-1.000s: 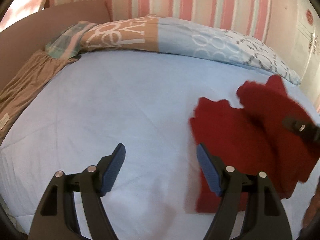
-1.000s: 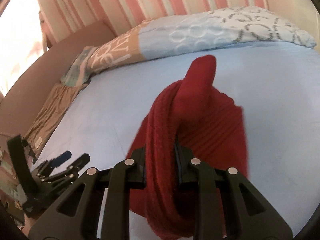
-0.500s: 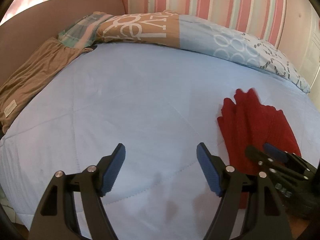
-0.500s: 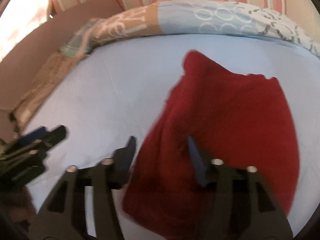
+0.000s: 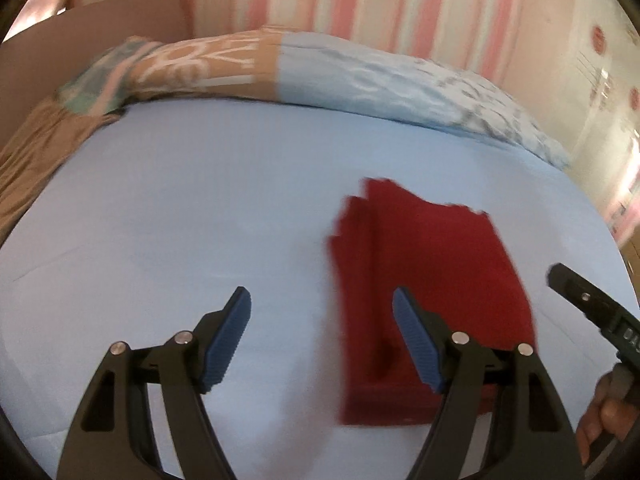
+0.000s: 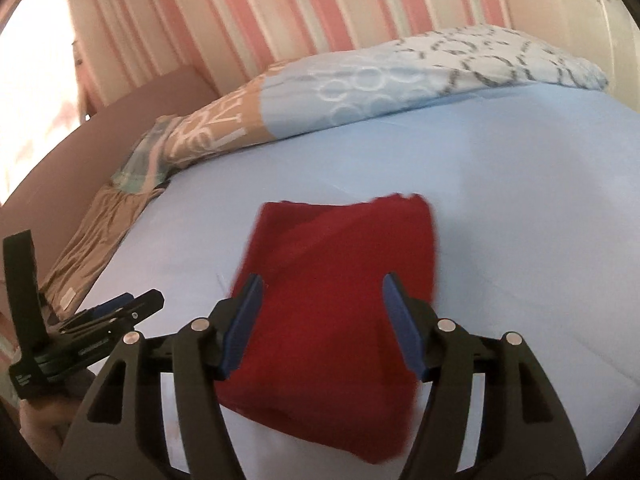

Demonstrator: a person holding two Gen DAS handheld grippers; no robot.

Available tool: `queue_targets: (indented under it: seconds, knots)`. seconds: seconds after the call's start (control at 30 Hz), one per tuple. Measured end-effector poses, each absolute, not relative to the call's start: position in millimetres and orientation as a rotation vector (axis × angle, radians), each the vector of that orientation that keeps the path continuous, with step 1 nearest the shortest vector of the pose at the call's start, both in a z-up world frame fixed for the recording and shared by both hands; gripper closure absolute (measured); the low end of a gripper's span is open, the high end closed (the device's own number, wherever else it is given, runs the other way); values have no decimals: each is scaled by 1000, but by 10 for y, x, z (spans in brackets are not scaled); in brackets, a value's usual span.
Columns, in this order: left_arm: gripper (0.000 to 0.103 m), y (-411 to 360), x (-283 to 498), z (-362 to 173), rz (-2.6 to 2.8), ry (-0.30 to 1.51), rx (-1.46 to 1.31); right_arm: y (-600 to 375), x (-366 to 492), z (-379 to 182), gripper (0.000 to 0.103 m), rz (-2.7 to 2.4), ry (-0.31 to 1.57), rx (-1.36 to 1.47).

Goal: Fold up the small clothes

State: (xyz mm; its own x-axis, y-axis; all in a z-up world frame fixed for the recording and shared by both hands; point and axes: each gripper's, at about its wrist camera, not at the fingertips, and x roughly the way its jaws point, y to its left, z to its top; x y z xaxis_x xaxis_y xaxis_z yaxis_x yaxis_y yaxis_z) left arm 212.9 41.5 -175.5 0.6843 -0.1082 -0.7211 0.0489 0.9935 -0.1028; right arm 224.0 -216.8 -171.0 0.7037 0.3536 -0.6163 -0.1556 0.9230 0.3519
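Note:
A red knitted garment [image 6: 340, 296] lies folded flat on the light blue bed sheet [image 6: 520, 208]. My right gripper [image 6: 324, 312] hovers over its near part with the jaws opening; the cloth lies below them and the pads do not press on it. In the left wrist view the same red garment [image 5: 424, 264] lies right of centre. My left gripper [image 5: 320, 332] stands open above the sheet [image 5: 180, 220], its right finger over the garment's left edge. The right gripper's tip [image 5: 576, 296] shows at the far right, held by a hand.
A patterned pillow [image 6: 360, 92] runs along the back by the striped wall. A tan cloth [image 5: 36, 152] lies at the bed's left edge beside a brown headboard [image 5: 92, 28]. The left gripper [image 6: 88, 328] shows at the lower left of the right wrist view.
The right gripper was shut on the lifted red garment; it has let go and drawn back, and the garment now lies flat and folded. The left gripper shifted sideways.

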Motion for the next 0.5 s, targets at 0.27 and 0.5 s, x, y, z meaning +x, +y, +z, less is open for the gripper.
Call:
queue_targets:
  seconds: [0.27,0.5]
  knots:
    - [54,-81,2257,-2117,-190,940,-46,-2404,2146,-1794,40,286,761,294]
    - [83,30,2181,-2235,-162,938,-122,-2298,2117,-1882,39,307,792,263]
